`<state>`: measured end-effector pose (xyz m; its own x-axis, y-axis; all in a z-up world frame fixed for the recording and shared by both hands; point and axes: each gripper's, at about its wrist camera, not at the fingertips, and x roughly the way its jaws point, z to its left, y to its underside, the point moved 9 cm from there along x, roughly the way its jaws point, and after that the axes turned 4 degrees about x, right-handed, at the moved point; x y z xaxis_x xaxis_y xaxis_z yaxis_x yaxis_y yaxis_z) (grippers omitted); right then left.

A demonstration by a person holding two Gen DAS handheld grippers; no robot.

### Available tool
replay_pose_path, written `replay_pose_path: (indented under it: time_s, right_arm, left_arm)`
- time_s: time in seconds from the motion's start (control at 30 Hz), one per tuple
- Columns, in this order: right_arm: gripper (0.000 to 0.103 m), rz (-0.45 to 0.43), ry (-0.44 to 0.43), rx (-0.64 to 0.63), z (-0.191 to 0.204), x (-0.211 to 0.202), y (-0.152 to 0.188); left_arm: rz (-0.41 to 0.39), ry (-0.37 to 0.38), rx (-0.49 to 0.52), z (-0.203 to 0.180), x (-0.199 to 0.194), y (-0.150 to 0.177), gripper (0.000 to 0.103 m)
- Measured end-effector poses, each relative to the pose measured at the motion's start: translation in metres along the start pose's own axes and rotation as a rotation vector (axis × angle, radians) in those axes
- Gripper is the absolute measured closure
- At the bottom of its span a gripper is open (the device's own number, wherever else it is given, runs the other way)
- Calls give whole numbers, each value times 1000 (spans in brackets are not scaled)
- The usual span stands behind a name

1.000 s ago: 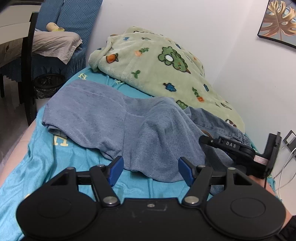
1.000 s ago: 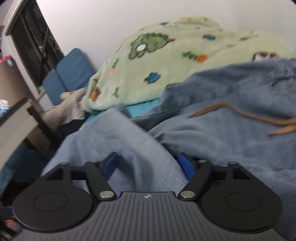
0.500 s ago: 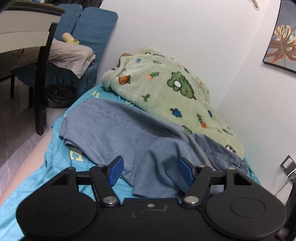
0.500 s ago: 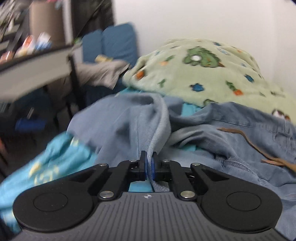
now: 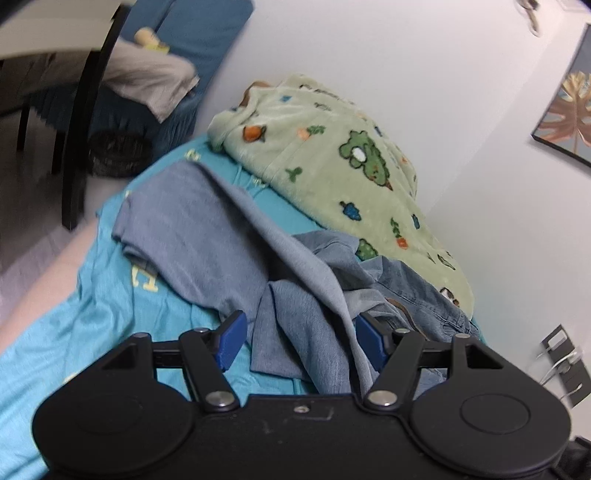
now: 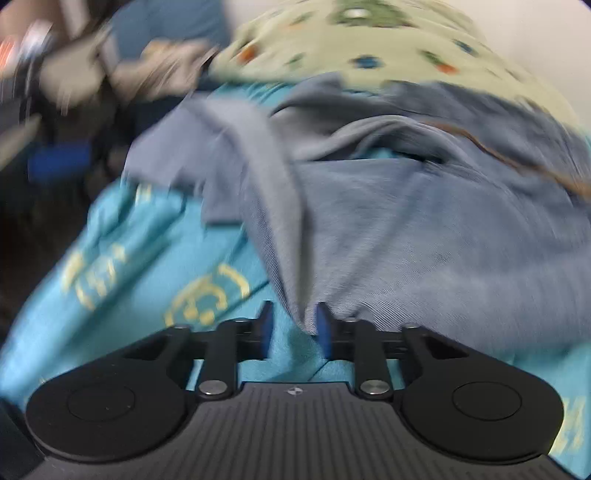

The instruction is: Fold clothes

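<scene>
A grey-blue garment [image 5: 207, 229] lies rumpled across the turquoise bedsheet [image 5: 92, 314], one long fold pulled toward me. My left gripper [image 5: 298, 328] is open; the garment's near fold lies loosely between its blue pads, close to the right one. In the blurred right wrist view the same garment [image 6: 424, 236] spreads to the right, and the tip of a fold hangs between the pads of my right gripper [image 6: 293, 314]. Those jaws are opening and the left pad stands clear of the cloth. Blue jeans [image 5: 417, 288] with a brown cord lie bunched behind the garment.
A green cartoon-print blanket [image 5: 332, 155] is heaped along the white wall at the back. To the left stand a black desk leg [image 5: 77, 147], a black bin [image 5: 118, 155] and a blue covered chair [image 5: 192, 33]. A framed leaf picture [image 5: 569, 110] hangs at right.
My right gripper shut on a fold of the grey-blue garment, drew it toward the bed's near edge, and now its jaws have parted. The left gripper stayed open while it rolled and shifted slightly.
</scene>
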<state>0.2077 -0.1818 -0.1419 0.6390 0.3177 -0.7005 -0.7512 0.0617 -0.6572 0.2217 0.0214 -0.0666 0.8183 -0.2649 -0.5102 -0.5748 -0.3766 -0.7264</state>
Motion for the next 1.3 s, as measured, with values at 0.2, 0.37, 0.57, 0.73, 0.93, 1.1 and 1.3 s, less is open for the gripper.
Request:
replay_pose_path:
  time_s: [0.2,0.37,0.57,0.73,0.93,1.1,1.3]
  right_arm:
    - [58,-179,-8,248,-35,-25,-29]
    - [58,-166,21,413,-66,-9,-33]
    - [58,-158,-4,480,-75,8,-41]
    - [58,-148,-23,525,-81,20,-42]
    - [58,-132,-21,522,-82,35,-44]
    - [58,-127,-16,518,-83,38,-43]
    - [58,-137,-5,489,-81,33,-44]
  left_arm:
    - [30,18,-105,9,17,-8,41]
    - [44,15,-205,19,57,-40,41]
    - [53,-36,-276,48,125,-77,41]
    - [47,-85,-321,78,176,-98,44]
    - [24,-126,-348,104,205,-117,69]
    - [5,-136,-322,98,195,-136,101]
    - [-43,-149,-159,60,130,-163,102]
